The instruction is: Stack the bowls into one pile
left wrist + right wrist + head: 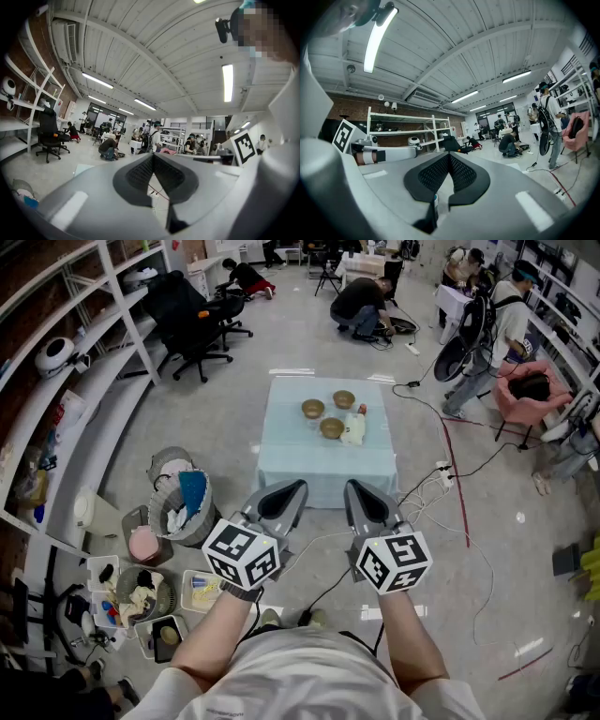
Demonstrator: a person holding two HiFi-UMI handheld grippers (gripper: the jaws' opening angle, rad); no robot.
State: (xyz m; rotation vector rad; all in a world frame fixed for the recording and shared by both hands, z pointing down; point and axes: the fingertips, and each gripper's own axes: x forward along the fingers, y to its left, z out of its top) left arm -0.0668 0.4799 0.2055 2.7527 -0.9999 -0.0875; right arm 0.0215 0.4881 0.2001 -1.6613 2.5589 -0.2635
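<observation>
3 bowls [332,428] stand apart on the table's [281,460] far half, contents too small to tell. Left gripper [292,493] and right gripper [360,495] hover short of its near edge, fingertips pressed together on nothing.

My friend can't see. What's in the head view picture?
Three small brown bowls sit unstacked on a pale blue table, beside a white object. Nearer, a person holds the left gripper and right gripper shut and empty.

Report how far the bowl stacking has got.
Done: nothing; the left bowl, far bowl and near bowl sit unstacked on the table. In hand: nothing; the left hand-held gripper and right hand-held gripper are shut, empty, short of the table. Left: all the stacking.
</observation>
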